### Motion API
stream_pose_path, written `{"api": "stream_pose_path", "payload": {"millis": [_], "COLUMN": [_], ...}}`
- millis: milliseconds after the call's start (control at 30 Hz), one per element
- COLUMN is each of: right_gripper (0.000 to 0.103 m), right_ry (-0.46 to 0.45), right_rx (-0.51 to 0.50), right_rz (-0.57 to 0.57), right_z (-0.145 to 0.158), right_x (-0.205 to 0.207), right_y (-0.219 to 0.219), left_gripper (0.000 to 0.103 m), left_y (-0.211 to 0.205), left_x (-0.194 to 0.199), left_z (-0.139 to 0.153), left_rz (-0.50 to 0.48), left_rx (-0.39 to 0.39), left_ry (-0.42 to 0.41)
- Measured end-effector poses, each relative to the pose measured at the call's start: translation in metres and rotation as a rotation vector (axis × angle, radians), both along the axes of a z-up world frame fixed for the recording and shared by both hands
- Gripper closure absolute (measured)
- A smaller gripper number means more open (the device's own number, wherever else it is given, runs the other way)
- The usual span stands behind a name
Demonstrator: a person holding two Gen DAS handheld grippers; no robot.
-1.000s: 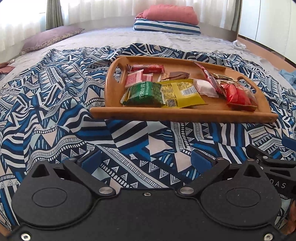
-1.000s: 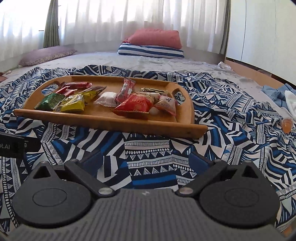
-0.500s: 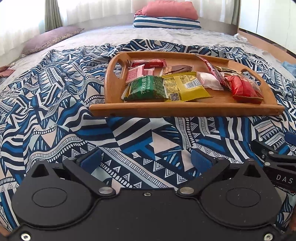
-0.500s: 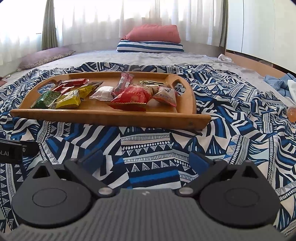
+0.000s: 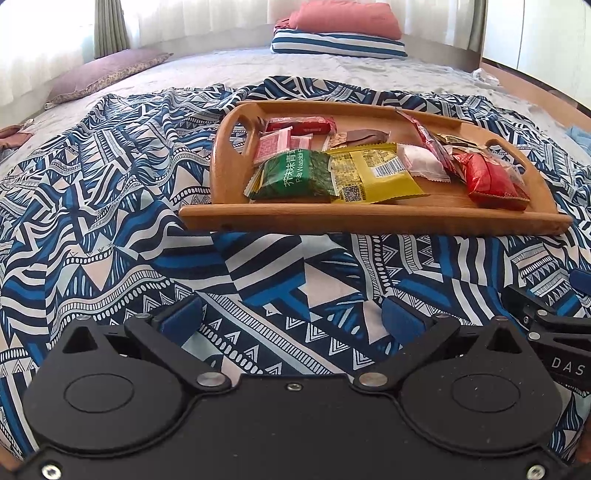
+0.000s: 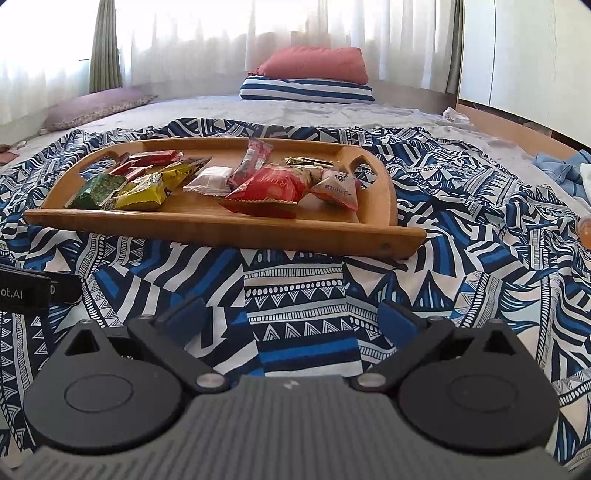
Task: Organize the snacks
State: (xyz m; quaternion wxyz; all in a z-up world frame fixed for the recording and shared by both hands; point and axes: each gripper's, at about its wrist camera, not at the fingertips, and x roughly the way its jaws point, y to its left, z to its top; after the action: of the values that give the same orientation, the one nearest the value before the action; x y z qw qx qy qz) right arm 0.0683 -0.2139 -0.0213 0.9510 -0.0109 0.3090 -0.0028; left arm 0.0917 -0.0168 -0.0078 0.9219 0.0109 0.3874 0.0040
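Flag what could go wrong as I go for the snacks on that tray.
The green packet overlaps the yellow packet, so a pinch may drag both. The wooden tray sits on a rumpled patterned blanket and could tip if pressed at its edge. Both the left hand-held gripper and the right hand-held gripper are open and empty.

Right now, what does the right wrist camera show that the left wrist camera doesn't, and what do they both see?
Only the right wrist view shows the triangular white-and-red packet at the tray's right end, an orange object at the far right edge on the cloth, and the blue clothing beyond it.

Only the left wrist view shows the yellow packet's barcode and the brown wrapper clearly.

Both show the wooden tray on the patterned cloth, the green wasabi packet, the red bag, the pillows, and open, empty fingers.
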Motion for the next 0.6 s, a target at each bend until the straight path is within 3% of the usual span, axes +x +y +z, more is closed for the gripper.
{"api": "stream_pose_path", "payload": {"millis": [600], "right_gripper": [0.000], "right_ry": [0.002], "right_rx": [0.001], "right_rz": [0.000], "right_z": [-0.0003], "right_x": [0.0005], "right_y": [0.0003], "left_gripper": [0.000], "left_y": [0.0009], "left_x": [0.0003], "left_z": [-0.0005], "left_rz": [0.010], "left_rx": [-0.008], "left_ry": [0.007]}}
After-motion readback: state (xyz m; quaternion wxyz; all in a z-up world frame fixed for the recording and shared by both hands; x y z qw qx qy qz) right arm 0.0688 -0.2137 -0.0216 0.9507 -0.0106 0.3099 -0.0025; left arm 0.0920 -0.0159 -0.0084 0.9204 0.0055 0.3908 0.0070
